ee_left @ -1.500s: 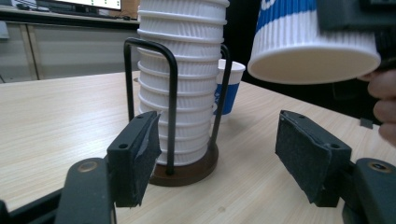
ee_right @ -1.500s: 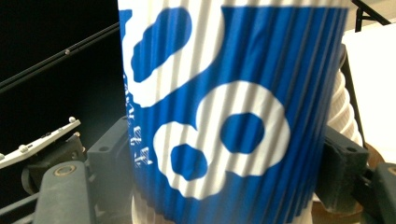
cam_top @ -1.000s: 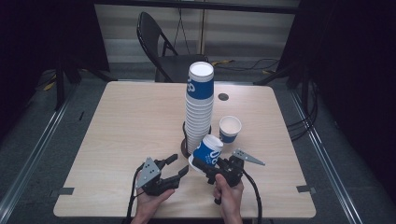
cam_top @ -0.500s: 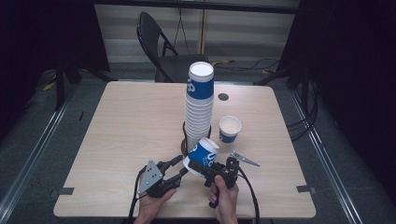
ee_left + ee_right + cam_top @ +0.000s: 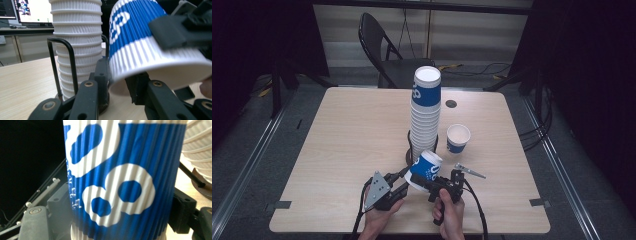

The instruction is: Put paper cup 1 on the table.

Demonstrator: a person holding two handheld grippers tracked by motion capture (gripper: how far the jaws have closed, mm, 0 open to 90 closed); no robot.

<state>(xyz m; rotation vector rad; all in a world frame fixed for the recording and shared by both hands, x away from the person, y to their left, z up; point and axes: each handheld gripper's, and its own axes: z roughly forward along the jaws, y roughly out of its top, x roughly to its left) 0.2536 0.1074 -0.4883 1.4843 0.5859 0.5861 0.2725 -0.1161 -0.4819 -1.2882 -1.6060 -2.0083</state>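
My right gripper [image 5: 423, 178] is shut on a blue-and-white ribbed paper cup [image 5: 426, 167], which it holds tilted and mouth-down just above the table's front. In the right gripper view the cup [image 5: 120, 182] sits between the two jaws. My left gripper [image 5: 404, 181] is open at the cup's rim. In the left gripper view one jaw stands outside the cup [image 5: 140, 42] wall and the other under its mouth. A tall stack of the same cups [image 5: 426, 115] rises behind, in a black wire holder [image 5: 53, 62].
A single cup [image 5: 458, 137] stands upright to the right of the stack. The wooden table [image 5: 337, 140] has a small round hole [image 5: 451, 104] near its far edge. A black folding chair [image 5: 382, 50] stands behind the table.
The right gripper has carried the cup left and toward the front edge. The left gripper has closed in from the left until its jaws reach the cup's rim.
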